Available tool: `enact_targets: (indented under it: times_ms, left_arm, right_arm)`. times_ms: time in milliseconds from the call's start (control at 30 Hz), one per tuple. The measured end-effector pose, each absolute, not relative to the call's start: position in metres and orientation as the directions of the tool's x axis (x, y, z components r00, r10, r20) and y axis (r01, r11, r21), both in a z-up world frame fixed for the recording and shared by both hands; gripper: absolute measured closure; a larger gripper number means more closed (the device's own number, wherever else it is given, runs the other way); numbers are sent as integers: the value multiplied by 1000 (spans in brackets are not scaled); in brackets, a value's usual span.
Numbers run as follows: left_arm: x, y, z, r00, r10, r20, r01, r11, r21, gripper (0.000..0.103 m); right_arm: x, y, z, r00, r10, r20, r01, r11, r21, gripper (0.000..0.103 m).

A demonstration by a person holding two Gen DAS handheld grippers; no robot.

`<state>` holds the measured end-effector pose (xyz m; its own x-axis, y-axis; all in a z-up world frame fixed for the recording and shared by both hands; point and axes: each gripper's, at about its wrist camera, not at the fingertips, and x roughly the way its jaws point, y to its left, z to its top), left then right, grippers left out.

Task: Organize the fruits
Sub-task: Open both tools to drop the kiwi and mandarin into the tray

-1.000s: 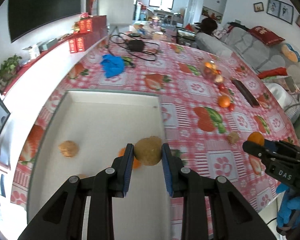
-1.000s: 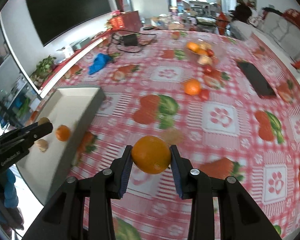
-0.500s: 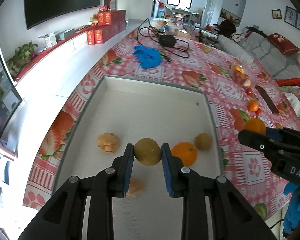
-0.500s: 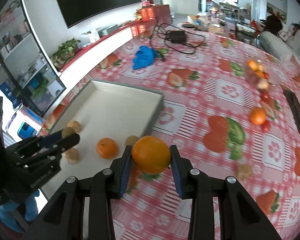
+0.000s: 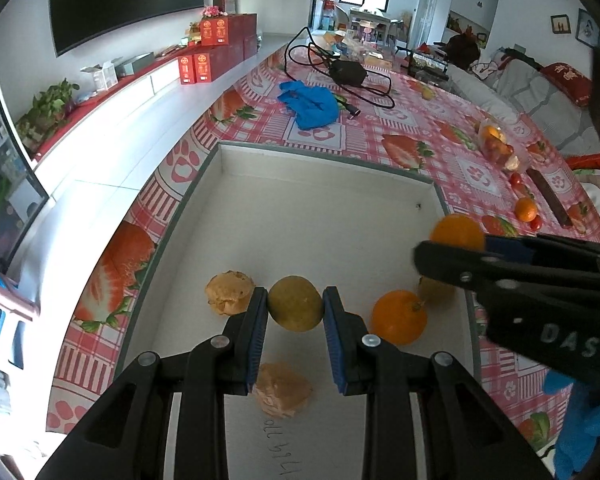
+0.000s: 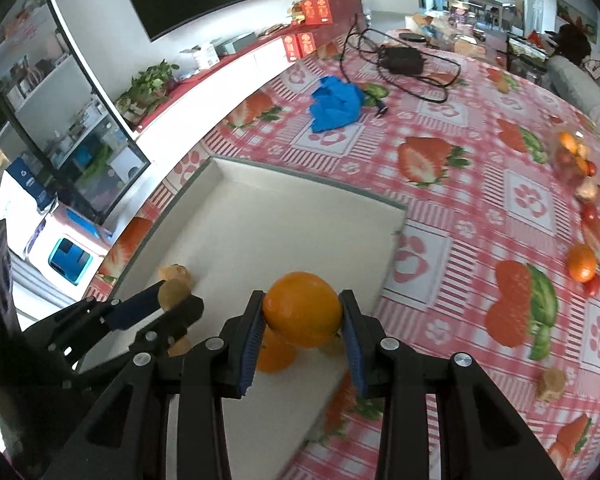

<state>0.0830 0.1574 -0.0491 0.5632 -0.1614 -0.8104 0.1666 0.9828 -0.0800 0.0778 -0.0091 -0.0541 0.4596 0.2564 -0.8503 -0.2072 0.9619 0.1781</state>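
Observation:
My left gripper (image 5: 295, 312) is shut on a round olive-brown fruit (image 5: 295, 308) and hangs over the near part of the white tray (image 5: 328, 168). On the tray floor lie an orange (image 5: 398, 317), a second olive-brown fruit (image 5: 434, 290) partly behind the right gripper, and two pale brown wrinkled fruits (image 5: 229, 292) (image 5: 283, 390). My right gripper (image 6: 303, 326) is shut on a large orange (image 6: 302, 309) above the tray's near right corner (image 6: 396, 216). In the right wrist view the left gripper (image 6: 175, 300) shows at the left with its fruit.
On the strawberry-print tablecloth (image 6: 480, 208) lie a loose orange (image 6: 581, 263), small red tomatoes (image 6: 591, 286), a pale brown fruit (image 6: 553, 385), a clear bowl of fruit (image 5: 499, 148), a blue cloth (image 5: 312, 104), a black cable and adapter (image 5: 346, 72) and a dark remote (image 5: 548, 196).
Both grippers moved over the tray, each still holding its fruit. The right gripper crossed from the tablecloth to the tray's right corner; the left sank closer to the tray floor.

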Motion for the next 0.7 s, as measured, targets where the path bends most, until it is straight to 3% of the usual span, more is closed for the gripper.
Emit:
enact_targets:
  times_ms: [100, 167, 233, 333, 367, 433, 667, 700]
  left_arm:
    - [83, 158, -51, 564, -160, -810, 169, 983, -77, 68]
    - [82, 159, -52, 566, -157, -810, 165, 983, -76, 55]
    - [81, 160, -51, 575, -150, -804, 155, 985, -73, 36]
    - [79, 162, -49, 586, -149, -797, 147, 986, -76, 25]
    - [79, 162, -48, 588, -149, -795, 146, 986, -76, 24]
    - [78, 162, -45, 593, -145, -792, 146, 987, -71, 23]
    - [75, 153, -35, 602, -131, -788, 152, 987, -48, 22]
    - [74, 149, -32, 604, -133, -786, 156, 987, -47, 22]
  right_arm:
    - [82, -3, -61, 439, 262, -860, -214, 960, 183, 65]
    - [83, -1, -65, 432, 262, -863, -215, 959, 184, 65]
    - [84, -1, -66, 431, 261, -864, -212, 960, 185, 65]
    - [85, -3, -66, 421, 276, -864, -211, 956, 203, 65]
    - [85, -3, -65, 420, 279, -864, -210, 956, 206, 62]
    - [84, -4, -62, 429, 281, -858, -208, 955, 209, 32]
    - [76, -15, -43, 474, 278, -836, -209, 957, 200, 29]
    - [74, -19, -41, 479, 276, -833, -205, 958, 199, 18]
